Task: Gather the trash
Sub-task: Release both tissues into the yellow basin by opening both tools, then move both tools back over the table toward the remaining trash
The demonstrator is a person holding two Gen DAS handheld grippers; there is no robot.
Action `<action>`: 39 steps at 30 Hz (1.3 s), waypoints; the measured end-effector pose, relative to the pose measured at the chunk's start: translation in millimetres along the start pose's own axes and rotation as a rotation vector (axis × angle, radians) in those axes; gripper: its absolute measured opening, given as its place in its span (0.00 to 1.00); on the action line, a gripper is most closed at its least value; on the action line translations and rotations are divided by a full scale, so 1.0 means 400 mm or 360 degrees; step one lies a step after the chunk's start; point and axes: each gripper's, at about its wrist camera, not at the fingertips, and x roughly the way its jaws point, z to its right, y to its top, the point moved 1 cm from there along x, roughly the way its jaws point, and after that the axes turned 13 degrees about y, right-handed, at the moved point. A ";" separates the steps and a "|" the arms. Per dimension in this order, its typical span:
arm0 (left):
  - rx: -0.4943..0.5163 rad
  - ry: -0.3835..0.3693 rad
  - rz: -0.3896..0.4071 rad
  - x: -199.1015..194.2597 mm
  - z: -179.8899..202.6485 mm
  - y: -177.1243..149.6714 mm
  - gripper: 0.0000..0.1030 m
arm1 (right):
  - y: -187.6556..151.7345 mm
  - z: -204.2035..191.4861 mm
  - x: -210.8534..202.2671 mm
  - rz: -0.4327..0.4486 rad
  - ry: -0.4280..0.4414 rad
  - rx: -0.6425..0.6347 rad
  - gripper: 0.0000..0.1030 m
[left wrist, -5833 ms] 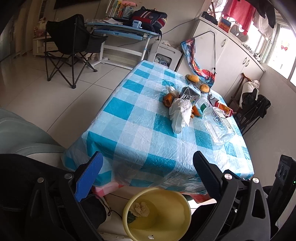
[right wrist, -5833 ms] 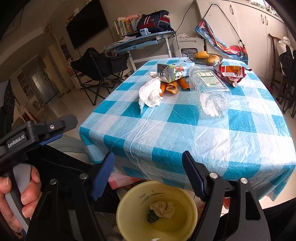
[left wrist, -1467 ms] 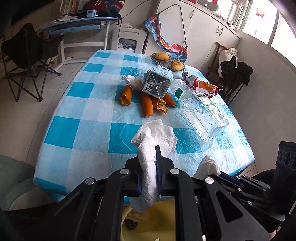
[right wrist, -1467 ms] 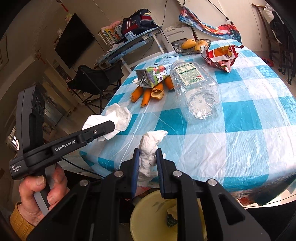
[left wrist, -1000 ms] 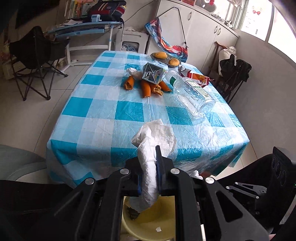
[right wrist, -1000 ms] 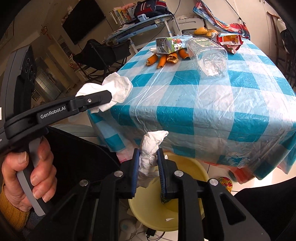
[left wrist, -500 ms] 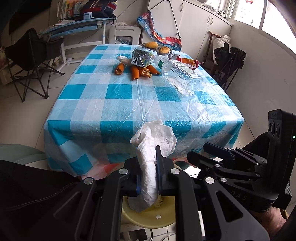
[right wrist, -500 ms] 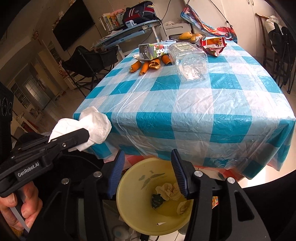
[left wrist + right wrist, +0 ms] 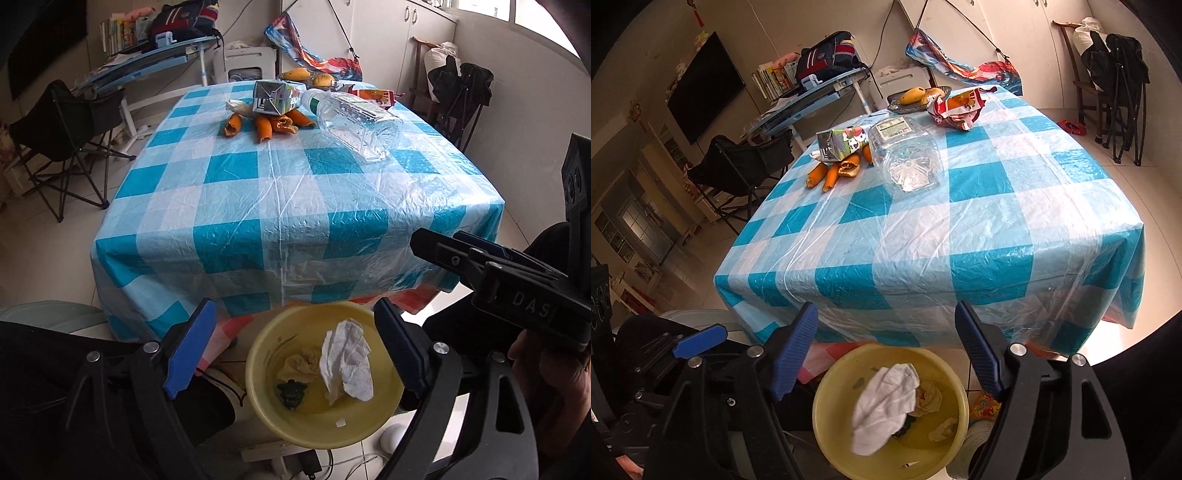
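both claws spread over the yellow bin

the left gripper (image 9: 293,345) hangs with its blue-padded fingers spread wide and empty, directly above the round yellow plastic basin (image 9: 384,417) that sits on the floor at the near edge of the table. the right gripper (image 9: 886,349) is likewise released, nothing between its fingers, over the same basin (image 9: 827,435). inside the basin lies a crumpled white tissue (image 9: 347,363), with a smaller yellowish crumpled wad (image 9: 299,365) and a dark green scrap (image 9: 291,393) just beside it; in the right wrist view the white tissue (image 9: 884,400) looks blurred.

beyond the basin stands the table draped in a blue-and-white checked plastic cloth (image 9: 236,173). the half of the cloth nearest the basin is bare. on the far half, a clear empty plastic bottle (image 9: 356,123) lies on its side. beside it, orange peel pieces (image 9: 264,127) sit touching a small printed drink carton (image 9: 275,96). farther from the basin, a crumpled red snack wrapper (image 9: 956,105) lies near a dish of yellow fruit (image 9: 916,96) at the far table edge.
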 end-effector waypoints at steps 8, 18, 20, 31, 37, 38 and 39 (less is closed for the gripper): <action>-0.0077 0.0118 0.0067 0.001 -0.029 0.016 0.93 | -0.006 -0.011 0.013 -0.0034 -0.0017 -0.0044 0.74; -0.0120 0.0184 0.0113 -0.002 -0.042 0.023 0.93 | -0.007 -0.023 0.015 -0.0033 -0.0042 -0.0093 0.75; -0.0121 0.0190 0.0118 -0.002 -0.043 0.024 0.93 | -0.007 -0.026 0.015 -0.0034 -0.0053 -0.0108 0.75; -0.0129 0.0198 0.0122 0.000 -0.046 0.024 0.93 | -0.007 -0.025 0.015 -0.0034 -0.0052 -0.0108 0.76; -0.0137 0.0218 0.0128 0.001 -0.051 0.026 0.93 | -0.006 -0.026 0.016 -0.0030 -0.0052 -0.0113 0.76; -0.0142 0.0223 0.0130 0.001 -0.054 0.027 0.93 | -0.005 -0.027 0.016 -0.0028 -0.0054 -0.0118 0.76; -0.0148 0.0227 0.0133 0.000 -0.055 0.028 0.93 | -0.004 -0.028 0.015 -0.0026 -0.0056 -0.0125 0.76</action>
